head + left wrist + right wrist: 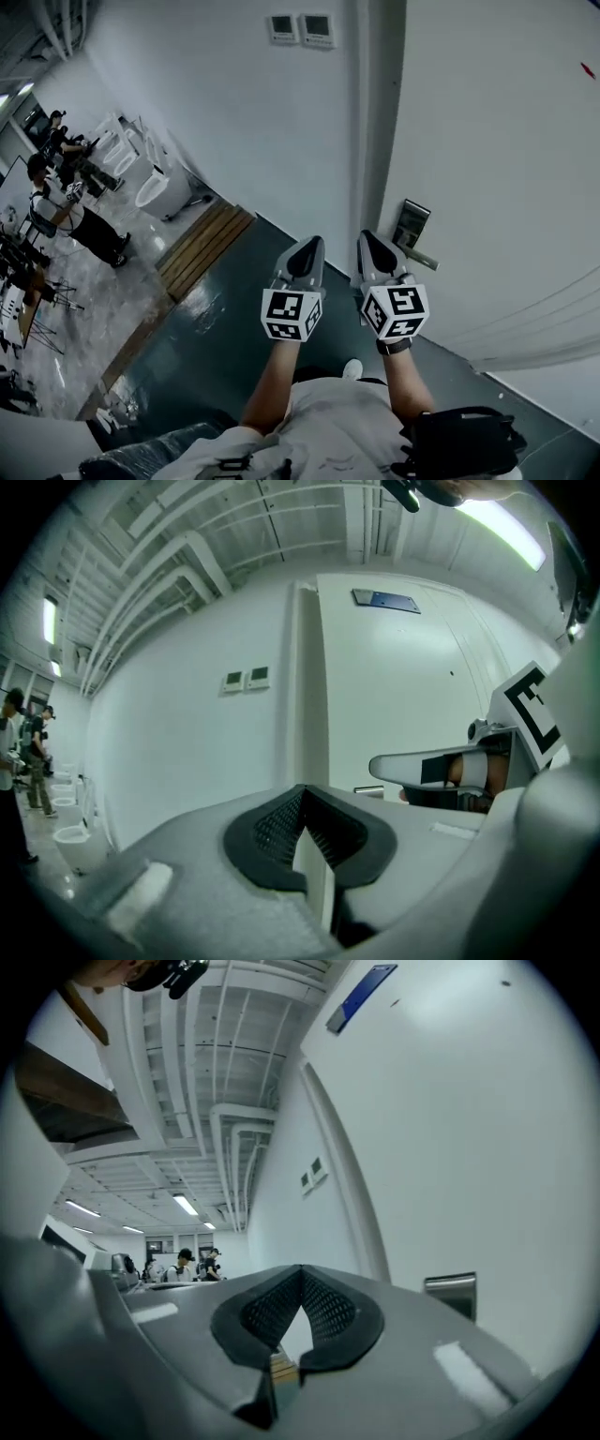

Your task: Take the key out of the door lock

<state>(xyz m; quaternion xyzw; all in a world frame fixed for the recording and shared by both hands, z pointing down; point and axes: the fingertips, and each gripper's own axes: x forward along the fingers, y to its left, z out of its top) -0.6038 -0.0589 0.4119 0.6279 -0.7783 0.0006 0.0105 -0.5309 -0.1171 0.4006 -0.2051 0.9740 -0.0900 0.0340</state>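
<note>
The left claw is pinched shut on nothing, and so is the right claw. Both hang near the lock on the door, not on it. I can't spot the key there. The whole job looks still ahead.

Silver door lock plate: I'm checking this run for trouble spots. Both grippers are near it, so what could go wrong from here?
No key can be made out on the silver lock plate of the white door, so a reach may miss. The right gripper is shut and close to the metal lever handle; it could knock it. The shut left gripper sits close beside it and may collide.
</note>
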